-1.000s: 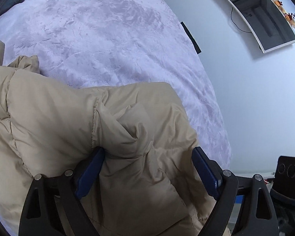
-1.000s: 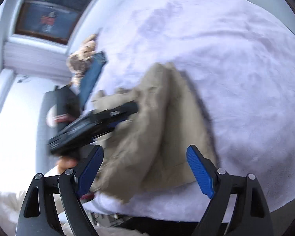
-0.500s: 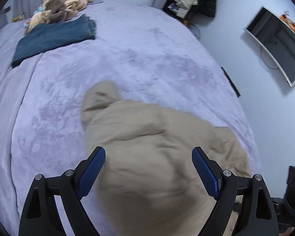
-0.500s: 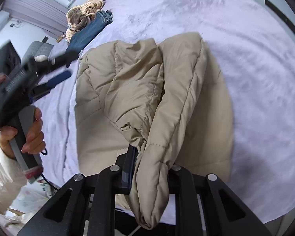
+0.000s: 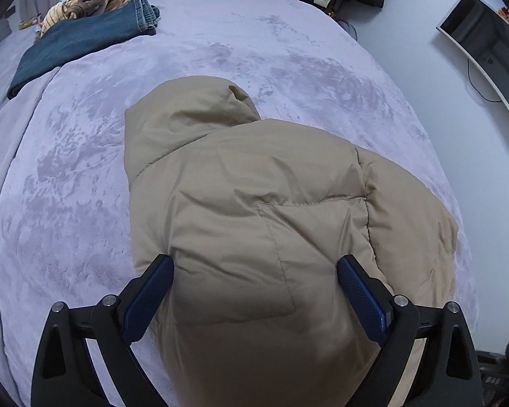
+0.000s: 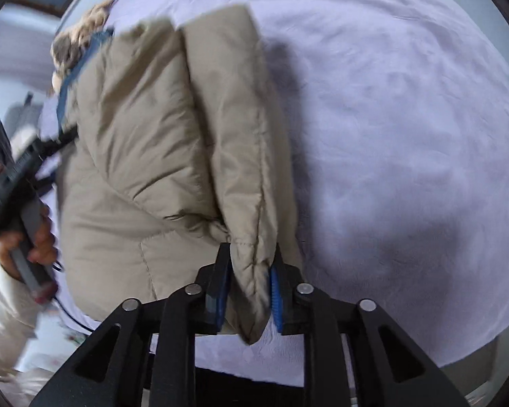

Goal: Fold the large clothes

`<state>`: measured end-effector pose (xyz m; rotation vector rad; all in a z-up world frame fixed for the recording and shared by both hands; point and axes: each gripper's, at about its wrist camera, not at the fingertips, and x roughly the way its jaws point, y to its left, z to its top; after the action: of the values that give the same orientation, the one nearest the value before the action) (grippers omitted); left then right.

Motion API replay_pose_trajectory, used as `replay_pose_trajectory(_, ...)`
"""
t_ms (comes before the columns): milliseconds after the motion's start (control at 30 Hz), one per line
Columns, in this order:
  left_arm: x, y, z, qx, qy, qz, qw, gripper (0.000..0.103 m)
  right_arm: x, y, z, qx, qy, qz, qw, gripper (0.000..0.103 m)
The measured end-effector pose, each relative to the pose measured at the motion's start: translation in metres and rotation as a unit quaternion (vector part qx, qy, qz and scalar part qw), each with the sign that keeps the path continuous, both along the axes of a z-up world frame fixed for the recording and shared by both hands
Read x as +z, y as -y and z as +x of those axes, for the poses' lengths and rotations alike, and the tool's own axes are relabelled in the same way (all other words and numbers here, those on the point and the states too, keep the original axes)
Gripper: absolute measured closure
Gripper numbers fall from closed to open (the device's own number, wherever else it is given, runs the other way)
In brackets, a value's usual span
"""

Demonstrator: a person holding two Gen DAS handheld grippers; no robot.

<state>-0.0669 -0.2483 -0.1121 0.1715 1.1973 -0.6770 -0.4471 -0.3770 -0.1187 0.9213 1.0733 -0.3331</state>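
A puffy beige quilted jacket [image 5: 271, 224] is spread on the plush lilac bedspread [image 5: 68, 203]. Its padded edge is pinched by the right gripper [image 6: 251, 291], just easing apart; the left gripper [image 5: 254, 295] is held wide, widening, above it.

The right gripper [image 6: 248, 291] is clamped on a padded fold of the beige puffer jacket [image 6: 146, 142]; the blue pads press the fabric from both sides, having just eased slightly apart. The jacket lies doubled on the lilac bed cover [image 6: 407, 129]. Left of the jacket, a hand [image 6: 30, 240] holds the left gripper's black handle; that gripper's fingers sit at the jacket's left edge. Beyond the jacket, folded blue denim [image 6: 74, 74] and a tan fuzzy item [image 6: 81, 37] appear, blurred.
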Motion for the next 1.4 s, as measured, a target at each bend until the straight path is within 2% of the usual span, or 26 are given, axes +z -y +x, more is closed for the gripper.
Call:
replay_pose_trajectory(67,-0.002,-0.004,0.005,0.007,-0.010,-0.002,0.9999,0.006,0.030,0.012,-0.004,-0.006,0.050,-0.012,0.999,0.070)
replay_pose_trajectory(133,-0.004,-0.004,0.007,0.008,-0.011,-0.003,0.9999,0.006,0.052,0.026,0.004,-0.003,0.103,-0.001,0.995,0.041)
replay_pose_trajectory(167,-0.004,-0.004,0.007,0.008,-0.011,-0.003,0.9999,0.006,0.059,0.032,0.015,0.006,0.127,0.013,0.992,0.036)
replay_pose_trajectory(267,-0.002,-0.006,0.007,0.011,-0.012,-0.004,0.9999,0.006,0.053,0.045,0.057,0.027,0.151,0.062,0.986,0.035)
replay_pose_trajectory(367,-0.001,-0.011,0.012,0.019,-0.017,-0.010,0.9996,0.006,0.018,0.059,0.098,0.024,0.139,0.118,0.983,0.035)
replay_pose_trajectory(433,-0.003,-0.014,0.016,0.024,-0.021,-0.011,0.9994,0.006,-0.009,0.063,0.122,0.002,0.130,0.167,0.977,0.035)
replay_pose_trajectory(467,-0.004,-0.014,0.018,0.025,-0.021,-0.009,0.9994,0.006,-0.019,0.066,0.130,-0.008,0.133,0.192,0.972,0.035)
replay_pose_trajectory(500,-0.005,-0.013,0.019,0.025,-0.021,-0.006,0.9994,0.006,-0.025,0.064,0.137,-0.013,0.143,0.205,0.968,0.057)
replay_pose_trajectory(533,-0.005,-0.009,0.019,0.023,-0.021,-0.003,0.9995,0.006,-0.026,0.063,0.142,-0.010,0.151,0.214,0.965,0.091)
replay_pose_trajectory(567,-0.003,-0.005,0.017,0.020,-0.018,0.002,0.9996,0.006,-0.021,0.062,0.143,-0.007,0.155,0.206,0.966,0.091)
replay_pose_trajectory(633,-0.002,0.008,0.009,0.008,-0.010,0.009,0.9999,0.006,-0.005,0.056,0.141,0.020,0.147,0.152,0.977,0.096)
replay_pose_trajectory(767,0.000,0.039,-0.017,-0.034,0.024,0.023,0.9989,0.006,-0.011,0.060,0.124,0.028,0.075,0.063,0.995,0.096)
replay_pose_trajectory(833,-0.004,0.049,-0.022,-0.040,0.030,0.028,0.9984,0.005,-0.026,0.064,0.113,0.026,0.059,0.051,0.997,0.096)
replay_pose_trajectory(933,-0.014,0.052,-0.020,-0.033,0.031,0.036,0.9983,0.002,-0.046,0.069,0.112,0.023,0.062,0.047,0.997,0.096)
replay_pose_trajectory(1033,-0.019,0.047,-0.014,-0.023,0.025,0.036,0.9988,0.002,-0.053,0.071,0.118,0.014,0.059,0.057,0.997,0.096)
replay_pose_trajectory(1100,-0.019,0.047,-0.015,-0.025,0.028,0.037,0.9986,0.002,-0.043,0.070,0.120,0.017,0.048,0.046,0.998,0.095)
replay_pose_trajectory(1167,-0.020,0.043,-0.015,-0.026,0.033,0.036,0.9985,0.002,-0.021,0.064,0.113,0.032,0.039,0.015,0.999,0.093)
replay_pose_trajectory(1233,-0.021,0.039,-0.013,-0.023,0.035,0.033,0.9986,0.002,0.004,0.054,0.099,0.047,0.048,-0.012,0.998,0.091)
replay_pose_trajectory(1333,-0.022,0.038,-0.016,-0.022,0.039,0.031,0.9985,0.002,0.032,0.031,0.072,0.071,0.082,-0.008,0.994,0.091)
replay_pose_trajectory(1400,-0.023,0.038,-0.017,-0.022,0.042,0.033,0.9984,0.002,0.034,0.009,0.058,0.096,0.077,-0.003,0.992,0.091)
